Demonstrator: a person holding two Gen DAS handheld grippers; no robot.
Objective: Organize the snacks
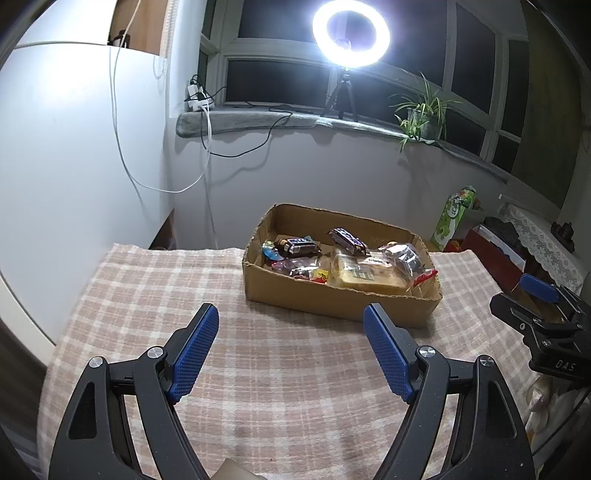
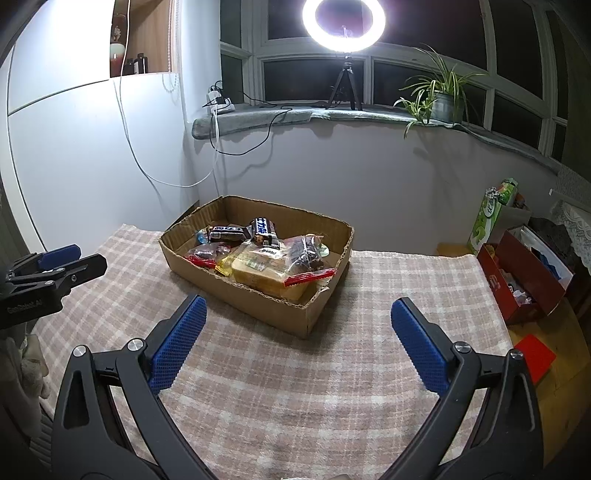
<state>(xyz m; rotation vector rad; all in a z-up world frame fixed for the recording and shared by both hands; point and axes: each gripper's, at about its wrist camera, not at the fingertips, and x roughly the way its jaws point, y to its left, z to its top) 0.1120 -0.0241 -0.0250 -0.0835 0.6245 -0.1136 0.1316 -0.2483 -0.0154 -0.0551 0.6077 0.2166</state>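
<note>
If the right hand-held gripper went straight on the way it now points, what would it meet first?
Probably the near wall of the open brown cardboard box of snacks; the right hand-held gripper is open and empty. Pointing downward, it might touch the pink checked tablecloth first; depth is unclear.

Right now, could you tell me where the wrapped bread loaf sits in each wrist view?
Left wrist: the bread loaf lies right of centre, in the cardboard box's near-right part.
Right wrist: the loaf lies left of centre, by the box's near wall.
Shared landmark: the ring light, top of both.
</note>
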